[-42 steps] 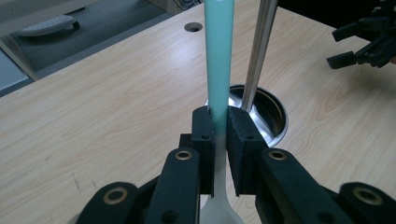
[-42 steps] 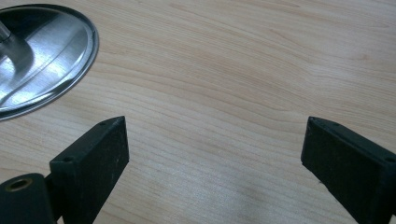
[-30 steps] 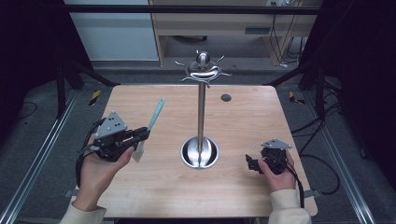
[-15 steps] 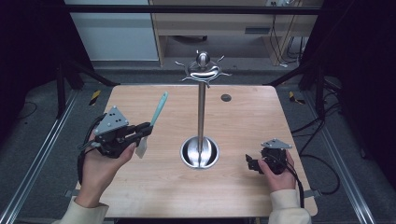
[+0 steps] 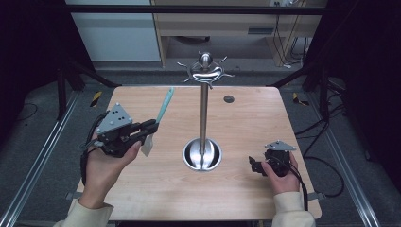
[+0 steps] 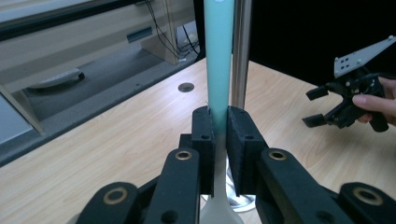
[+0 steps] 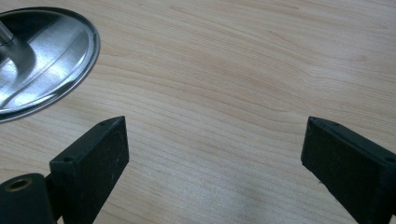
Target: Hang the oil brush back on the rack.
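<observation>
Left gripper: I've raised it slightly; clamped on the teal spatula, left of the stand
Right gripper: jaws apart, resting on desk
Meaning: likely hanging it next

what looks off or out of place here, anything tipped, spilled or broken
Nothing stands out. The metal stand is upright on the table, the left gripper holds a teal spatula cleanly, and the right gripper rests open and empty. No spills or damage visible.

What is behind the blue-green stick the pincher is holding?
In the left gripper view, the stand's shiny metal pole rises right behind the teal spatula handle clamped in the left gripper. The handle hides part of the pole.
</observation>
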The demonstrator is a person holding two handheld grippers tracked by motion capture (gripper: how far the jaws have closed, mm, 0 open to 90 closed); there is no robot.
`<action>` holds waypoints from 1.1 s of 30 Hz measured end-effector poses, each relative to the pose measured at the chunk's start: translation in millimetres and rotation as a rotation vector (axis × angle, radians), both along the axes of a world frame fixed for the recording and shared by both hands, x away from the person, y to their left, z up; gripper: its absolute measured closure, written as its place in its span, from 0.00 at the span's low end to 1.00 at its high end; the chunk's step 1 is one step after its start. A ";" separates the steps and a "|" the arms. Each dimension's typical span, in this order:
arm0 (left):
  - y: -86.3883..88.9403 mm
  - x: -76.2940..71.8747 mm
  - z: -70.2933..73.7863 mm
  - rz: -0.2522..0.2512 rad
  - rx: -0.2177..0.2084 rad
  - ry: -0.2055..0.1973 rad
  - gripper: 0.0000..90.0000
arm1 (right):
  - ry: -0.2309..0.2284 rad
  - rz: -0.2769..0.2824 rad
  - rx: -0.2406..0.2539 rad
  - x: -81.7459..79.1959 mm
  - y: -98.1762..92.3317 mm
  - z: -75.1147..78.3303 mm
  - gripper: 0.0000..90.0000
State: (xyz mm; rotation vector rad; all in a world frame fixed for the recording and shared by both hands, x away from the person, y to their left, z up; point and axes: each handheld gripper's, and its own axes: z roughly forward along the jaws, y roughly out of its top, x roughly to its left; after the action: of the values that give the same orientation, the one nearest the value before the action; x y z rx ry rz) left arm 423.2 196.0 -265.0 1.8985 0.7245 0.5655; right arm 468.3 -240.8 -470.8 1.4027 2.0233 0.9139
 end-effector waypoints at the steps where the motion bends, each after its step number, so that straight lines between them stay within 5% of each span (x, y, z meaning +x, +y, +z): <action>1: -0.6 0.0 1.2 0.000 -0.002 -0.005 0.91 | -0.001 0.001 0.002 -0.1 -0.1 0.1 0.09; 16: -8.0 -3.7 16.6 -0.024 -0.007 -0.049 0.91 | 0.001 0.004 0.007 -0.8 -0.2 0.5 0.09; 33: -16.0 -0.9 24.2 -0.033 -0.001 -0.047 0.91 | 0.004 0.003 0.010 -0.9 -0.3 0.4 0.09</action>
State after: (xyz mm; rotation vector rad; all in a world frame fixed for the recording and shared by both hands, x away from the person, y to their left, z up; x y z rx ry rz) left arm 422.3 180.0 -240.9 1.8868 0.6623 0.5870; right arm 467.4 -241.1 -470.4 1.4081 2.0274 0.9239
